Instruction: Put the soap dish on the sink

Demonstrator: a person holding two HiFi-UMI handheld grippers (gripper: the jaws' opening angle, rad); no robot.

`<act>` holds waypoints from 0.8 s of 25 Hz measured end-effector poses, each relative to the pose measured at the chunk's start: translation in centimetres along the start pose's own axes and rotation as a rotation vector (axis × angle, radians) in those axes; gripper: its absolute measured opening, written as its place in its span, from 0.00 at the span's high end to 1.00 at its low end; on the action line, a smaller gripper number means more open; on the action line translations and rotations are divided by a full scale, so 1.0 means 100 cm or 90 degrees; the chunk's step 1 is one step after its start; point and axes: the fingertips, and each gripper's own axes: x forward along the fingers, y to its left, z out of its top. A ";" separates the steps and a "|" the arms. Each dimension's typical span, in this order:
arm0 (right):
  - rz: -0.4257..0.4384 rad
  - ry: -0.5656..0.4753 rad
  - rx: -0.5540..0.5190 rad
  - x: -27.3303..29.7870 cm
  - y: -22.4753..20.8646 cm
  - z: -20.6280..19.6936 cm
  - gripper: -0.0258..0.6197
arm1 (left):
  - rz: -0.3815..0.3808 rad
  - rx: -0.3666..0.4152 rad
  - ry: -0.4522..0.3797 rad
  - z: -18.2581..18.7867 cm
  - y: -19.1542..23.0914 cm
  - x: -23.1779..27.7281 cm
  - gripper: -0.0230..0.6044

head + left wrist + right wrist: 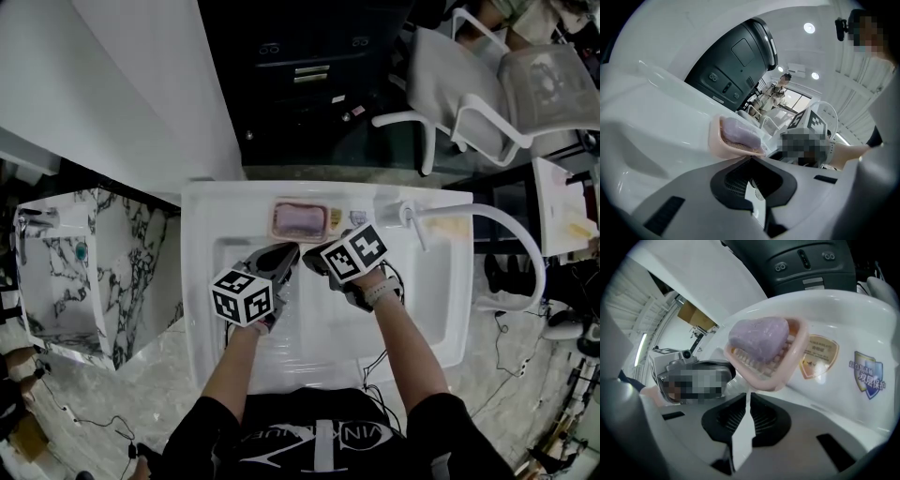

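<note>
A pink soap dish [300, 220] holding a purple bar of soap lies on the back ledge of the white sink [200, 281]. My left gripper [279, 255] and my right gripper [315, 259] meet just in front of it, over the basin. In the left gripper view the jaws are shut, with the left gripper [751, 160] right under the dish [737, 137]. In the right gripper view the right gripper [749, 394] is shut to a thin slit. Its tips sit against the near corner of the dish [765, 350], with nothing showing between them.
A curved white faucet [511, 230] rises at the sink's right rear. Two stickers [818, 355] sit on the ledge right of the dish. A marble-patterned basin [56, 272] stands to the left, white chairs [487, 94] and a dark cabinet behind.
</note>
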 end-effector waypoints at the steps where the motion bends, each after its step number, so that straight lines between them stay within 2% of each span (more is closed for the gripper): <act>1: -0.009 -0.009 -0.013 -0.002 -0.001 0.000 0.89 | 0.001 0.000 0.000 0.000 0.000 0.000 0.94; 6: -0.048 -0.075 -0.040 -0.010 -0.006 0.004 0.90 | 0.015 0.001 0.005 -0.001 0.002 -0.002 0.94; 11: -0.076 -0.106 -0.060 -0.018 -0.007 0.003 0.90 | 0.028 0.008 0.012 -0.001 0.003 -0.005 0.94; 20: -0.084 -0.182 -0.075 -0.033 0.000 0.005 0.91 | 0.047 0.052 0.015 0.001 -0.006 -0.013 0.94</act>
